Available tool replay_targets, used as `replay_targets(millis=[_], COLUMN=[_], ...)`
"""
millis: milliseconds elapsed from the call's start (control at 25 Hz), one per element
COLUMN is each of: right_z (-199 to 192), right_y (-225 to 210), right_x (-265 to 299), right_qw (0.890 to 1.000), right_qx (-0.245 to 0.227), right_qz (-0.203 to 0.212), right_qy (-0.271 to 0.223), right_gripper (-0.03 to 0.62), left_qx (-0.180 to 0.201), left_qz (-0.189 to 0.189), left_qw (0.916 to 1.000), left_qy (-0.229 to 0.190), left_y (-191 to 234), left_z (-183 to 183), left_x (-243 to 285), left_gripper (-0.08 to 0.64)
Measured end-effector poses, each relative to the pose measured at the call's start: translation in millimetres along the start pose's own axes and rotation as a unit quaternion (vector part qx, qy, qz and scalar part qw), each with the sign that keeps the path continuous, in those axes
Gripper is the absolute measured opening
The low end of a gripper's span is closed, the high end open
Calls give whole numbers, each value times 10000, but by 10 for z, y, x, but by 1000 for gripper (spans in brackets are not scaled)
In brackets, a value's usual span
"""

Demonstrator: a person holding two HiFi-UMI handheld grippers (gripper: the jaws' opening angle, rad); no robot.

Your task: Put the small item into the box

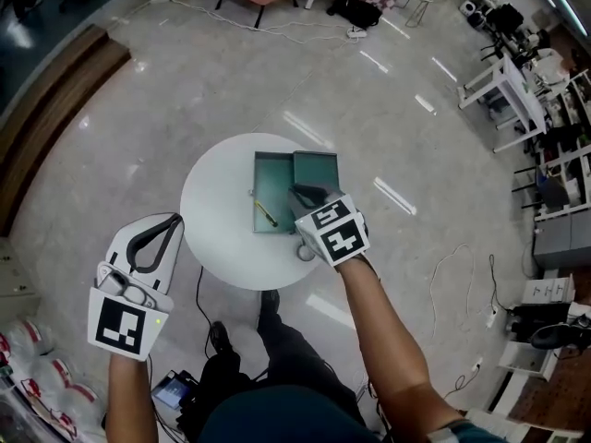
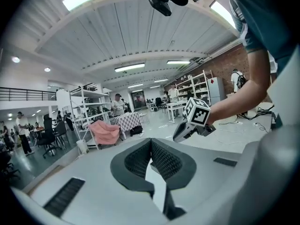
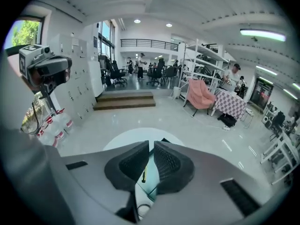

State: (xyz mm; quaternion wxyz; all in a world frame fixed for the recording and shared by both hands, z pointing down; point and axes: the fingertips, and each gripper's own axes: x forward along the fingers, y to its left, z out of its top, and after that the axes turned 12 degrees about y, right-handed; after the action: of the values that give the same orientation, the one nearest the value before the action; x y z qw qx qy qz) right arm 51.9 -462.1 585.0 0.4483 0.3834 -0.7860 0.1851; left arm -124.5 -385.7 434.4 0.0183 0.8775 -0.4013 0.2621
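An open teal box (image 1: 274, 166) lies on the round white table (image 1: 217, 210), its lid (image 1: 317, 167) folded out to the right. A thin yellow stick-like item (image 1: 265, 212) lies flat inside the box. My right gripper (image 1: 307, 195) hovers over the box's right side, its jaws nearly together and holding nothing. In the right gripper view (image 3: 151, 149) the yellow item (image 3: 144, 174) shows through the thin slit between the pads. My left gripper (image 1: 155, 238) hangs off the table's left edge, shut and empty. In its own view the left gripper (image 2: 151, 143) points across the room, away from the box.
A small white ring-shaped object (image 1: 305, 252) sits on the table just under my right gripper. The floor around the table is shiny tile. A cable (image 1: 199, 293) trails below the table, and shelves and desks (image 1: 517, 90) stand far off at the right.
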Motion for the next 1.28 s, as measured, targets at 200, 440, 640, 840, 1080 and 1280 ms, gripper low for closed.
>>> replay_targets(millis=[200,440,640,840,1080,1280], right_z=[244,561,797,942,928,913], right_y=[230,551,930,1312,1682,1960], right_x=[-883,-1760,-2568,-3392,-3958,-4208], right_qw=[9978,9885,9745,9509,9398,9376], right_qx=[70,42,-162,-521,-528,-562], right_qz=[-87,-203,-341,-627,-709,-823], right_qy=[-650,-1496,-2211,-2986,-3302,-3332], right_gripper=[55,49,44,38,38,38], left_qx=[38,111,63,175,304,431], left_qz=[-66,-172,-221,-272,-283,-275], left_qw=[9999,9995,9991,9983,9971,9960], left_qy=[-93,-231,-368,-475,-640,-732], left_y=[-163,-228,-283,-418,-513,-508], left_z=[333,562,756,964,1079,1059], left_x=[-511,-959,-1349,-1777,-2113,-2396], left_gripper=[18,18,18,18,18,18])
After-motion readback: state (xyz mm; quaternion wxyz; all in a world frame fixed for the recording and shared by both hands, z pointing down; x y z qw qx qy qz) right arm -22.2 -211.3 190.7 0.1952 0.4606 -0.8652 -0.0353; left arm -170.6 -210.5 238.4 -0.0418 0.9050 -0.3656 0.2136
